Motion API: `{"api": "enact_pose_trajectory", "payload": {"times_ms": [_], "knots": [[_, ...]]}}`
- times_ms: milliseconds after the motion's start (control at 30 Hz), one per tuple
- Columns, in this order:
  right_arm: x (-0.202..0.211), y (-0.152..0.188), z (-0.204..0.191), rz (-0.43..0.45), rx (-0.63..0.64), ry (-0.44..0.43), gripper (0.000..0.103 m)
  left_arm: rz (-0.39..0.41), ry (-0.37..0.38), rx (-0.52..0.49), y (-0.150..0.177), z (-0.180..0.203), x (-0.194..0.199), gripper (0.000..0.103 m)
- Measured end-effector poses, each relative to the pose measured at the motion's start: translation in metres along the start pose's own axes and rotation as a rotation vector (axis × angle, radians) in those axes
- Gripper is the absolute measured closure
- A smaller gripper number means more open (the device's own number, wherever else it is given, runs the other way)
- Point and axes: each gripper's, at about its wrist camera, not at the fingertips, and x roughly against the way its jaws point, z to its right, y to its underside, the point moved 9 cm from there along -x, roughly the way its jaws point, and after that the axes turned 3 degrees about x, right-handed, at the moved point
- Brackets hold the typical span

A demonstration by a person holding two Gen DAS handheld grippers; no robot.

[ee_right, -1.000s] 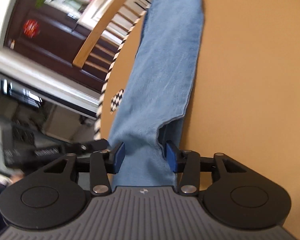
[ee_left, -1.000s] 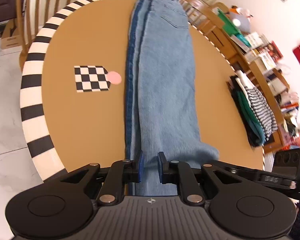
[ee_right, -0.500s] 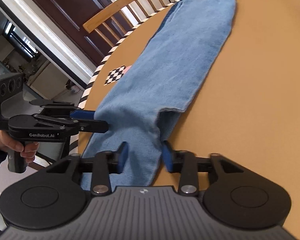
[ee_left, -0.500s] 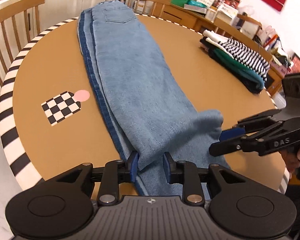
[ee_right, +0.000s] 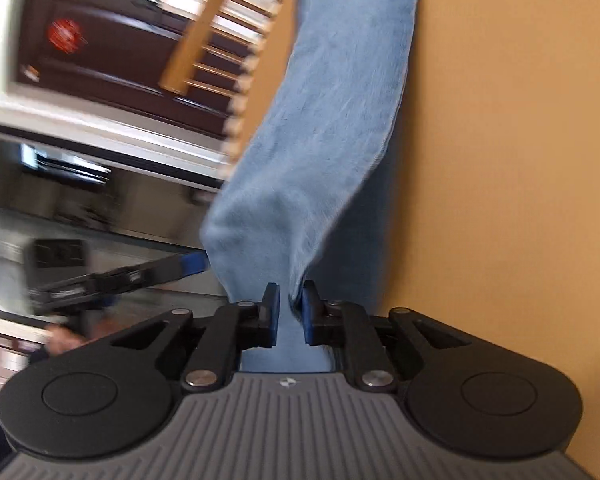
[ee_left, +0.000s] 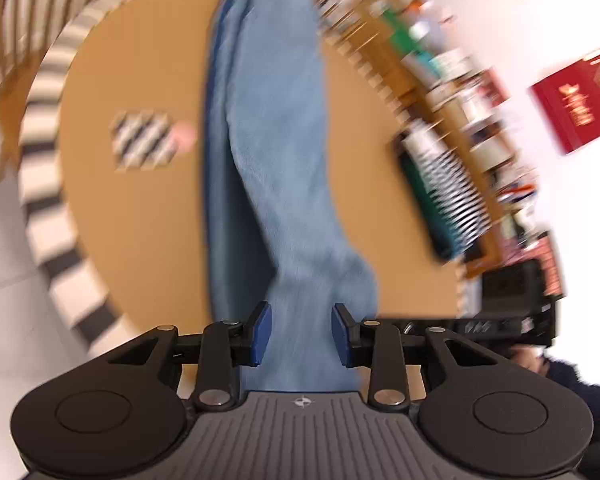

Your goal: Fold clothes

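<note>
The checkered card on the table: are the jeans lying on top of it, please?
No, the checkered card lies uncovered on the table beside the jeans.

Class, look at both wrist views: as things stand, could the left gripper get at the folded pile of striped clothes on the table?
Probably not directly. The striped pile lies off to the side, past the jeans. The left gripper has its jaws opening around the jeans' hem, so it would first have to leave them; the table between looks bare.

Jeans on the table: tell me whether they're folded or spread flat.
Folded once lengthwise: the jeans lie as one long strip, one leg stacked on the other, darker edge showing along one side. No crosswise fold yet.
</note>
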Motion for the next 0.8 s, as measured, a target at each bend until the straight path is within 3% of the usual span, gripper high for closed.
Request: {"api": "enact_pose_trajectory", "payload": {"times_ms": [100, 200, 233, 300, 400, 467, 567, 600, 633, 733, 800], "knots": [[-0.005, 0.013, 0.007, -0.005, -0.004, 0.007, 0.085, -0.061, -0.029, 0.001, 0.032, -0.011, -0.020, 0.073], [-0.003, 0.021, 0.003, -0.016, 0.063, 0.029, 0.065, -0.066, -0.028, -0.079, 0.051, -0.003, -0.030, 0.074], [-0.002, 0.023, 0.001, -0.025, 0.097, 0.043, 0.063, -0.065, -0.032, -0.105, 0.055, 0.000, -0.032, 0.074], [0.000, 0.027, 0.000, -0.050, 0.147, 0.088, 0.063, -0.086, -0.047, -0.129, 0.059, 0.003, -0.038, 0.086], [0.000, 0.030, 0.002, -0.095, 0.135, 0.116, 0.066, -0.100, -0.080, -0.180, 0.061, 0.006, -0.042, 0.095], [0.004, 0.037, 0.001, -0.111, 0.113, 0.108, 0.066, -0.103, -0.066, -0.191, 0.064, 0.011, -0.038, 0.095], [0.007, 0.052, -0.005, -0.141, 0.138, 0.098, 0.066, -0.121, -0.083, -0.213, 0.072, 0.016, -0.032, 0.085], [0.008, 0.058, -0.008, -0.155, 0.146, 0.090, 0.069, -0.129, -0.088, -0.221, 0.076, 0.015, -0.030, 0.082], [0.007, 0.062, -0.010, -0.164, 0.156, 0.086, 0.080, -0.139, -0.092, -0.228, 0.081, 0.014, -0.028, 0.082], [-0.001, 0.068, -0.011, -0.169, 0.203, 0.129, 0.098, -0.151, -0.074, -0.195, 0.086, 0.011, -0.029, 0.082], [0.001, 0.068, -0.013, -0.175, 0.157, 0.114, 0.100, -0.148, -0.064, -0.150, 0.085, 0.009, -0.027, 0.082]]}}
